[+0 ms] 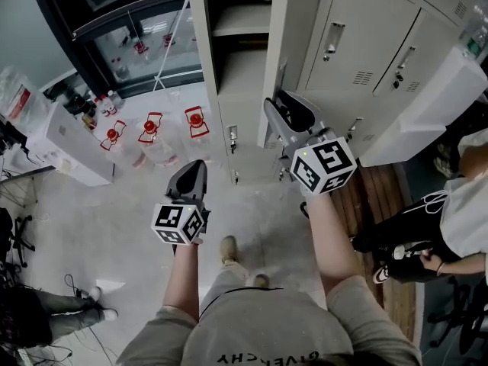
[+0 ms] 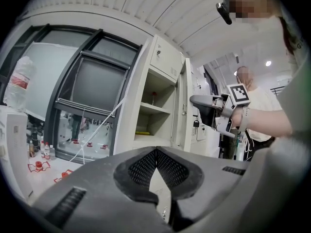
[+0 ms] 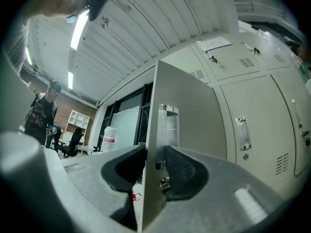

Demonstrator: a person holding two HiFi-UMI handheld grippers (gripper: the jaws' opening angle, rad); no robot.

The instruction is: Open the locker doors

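Over on the left, my left gripper (image 2: 156,150) hangs level in open air, short of the lockers, its jaws brought together at the tips with nothing between them. Ahead of it I see the open locker compartment (image 1: 240,29), its shelves exposed. Just to the right, the locker door (image 3: 182,106) stands swung out, edge toward me. My right gripper (image 1: 276,111) straddles that door's free edge near the latch: one jaw sits behind the panel, the other on the handle side, and both pads lie against the metal, gripping it. Further right, the closed lockers (image 1: 366,44) are well apart from either gripper.
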